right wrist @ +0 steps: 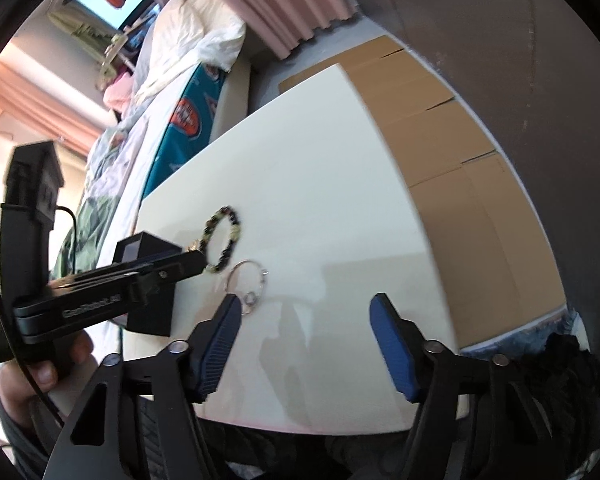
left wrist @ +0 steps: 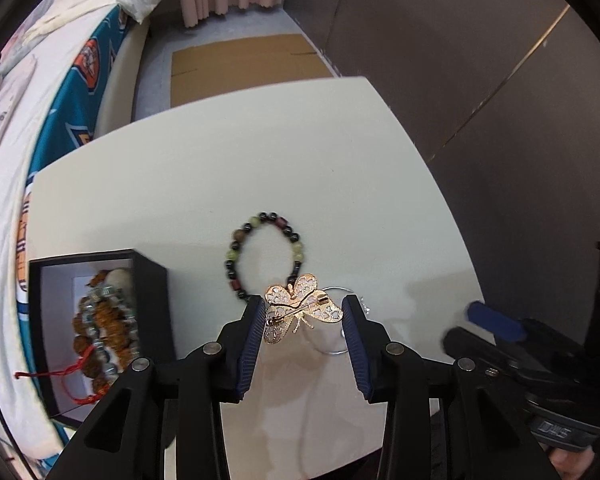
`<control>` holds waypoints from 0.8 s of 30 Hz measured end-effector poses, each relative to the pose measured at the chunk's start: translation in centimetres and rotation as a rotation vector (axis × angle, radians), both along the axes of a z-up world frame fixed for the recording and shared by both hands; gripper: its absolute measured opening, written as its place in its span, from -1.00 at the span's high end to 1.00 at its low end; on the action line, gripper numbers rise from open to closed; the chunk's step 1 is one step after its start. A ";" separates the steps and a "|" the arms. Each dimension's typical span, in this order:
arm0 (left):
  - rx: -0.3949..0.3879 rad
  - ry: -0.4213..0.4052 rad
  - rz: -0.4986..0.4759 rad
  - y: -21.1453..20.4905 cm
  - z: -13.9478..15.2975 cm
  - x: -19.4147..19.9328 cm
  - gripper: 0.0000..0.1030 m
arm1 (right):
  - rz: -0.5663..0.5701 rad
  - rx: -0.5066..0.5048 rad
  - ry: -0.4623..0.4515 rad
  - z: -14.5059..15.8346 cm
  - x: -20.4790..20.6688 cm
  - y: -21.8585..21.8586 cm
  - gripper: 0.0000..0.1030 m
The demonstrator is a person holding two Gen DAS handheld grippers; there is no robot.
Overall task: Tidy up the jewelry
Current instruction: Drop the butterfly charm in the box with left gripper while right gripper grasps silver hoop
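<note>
Between the left gripper's (left wrist: pixel 302 312) blue pads, lifted over the white table (left wrist: pixel 340 168), the gold filigree butterfly brooch (left wrist: pixel 300 310) is pinched only by its wingtips and could slip before reaching the black box (left wrist: pixel 150 276); the right gripper (right wrist: pixel 304 308) is empty.

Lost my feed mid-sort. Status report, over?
Left gripper shut on gold butterfly brooch, lifted over table. Right gripper open, empty, near silver ring bracelet. Beaded bracelet still out. Black box path clear.
</note>
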State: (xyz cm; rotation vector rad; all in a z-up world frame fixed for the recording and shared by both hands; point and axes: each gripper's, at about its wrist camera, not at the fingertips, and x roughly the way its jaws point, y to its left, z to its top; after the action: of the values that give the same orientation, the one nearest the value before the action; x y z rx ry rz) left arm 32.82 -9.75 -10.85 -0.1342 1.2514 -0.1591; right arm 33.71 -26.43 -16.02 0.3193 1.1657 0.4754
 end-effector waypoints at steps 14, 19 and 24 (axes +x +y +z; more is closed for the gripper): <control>-0.070 -0.081 0.096 7.0 3.3 -2.3 0.21 | 0.085 -0.140 0.081 -1.8 2.6 6.0 0.56; -0.093 -0.097 0.123 9.3 3.7 -3.2 0.20 | 0.102 -0.235 0.077 -2.1 2.4 7.2 0.58; -0.109 -0.101 0.145 11.1 3.7 -3.9 0.20 | 0.101 -0.321 0.043 -1.9 2.4 8.2 0.89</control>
State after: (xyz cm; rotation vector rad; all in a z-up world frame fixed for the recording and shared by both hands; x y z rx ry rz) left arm 28.95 1.39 -7.18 -0.3072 1.1279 -0.1070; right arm 36.06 -18.26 -17.89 -0.0065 1.2823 0.3626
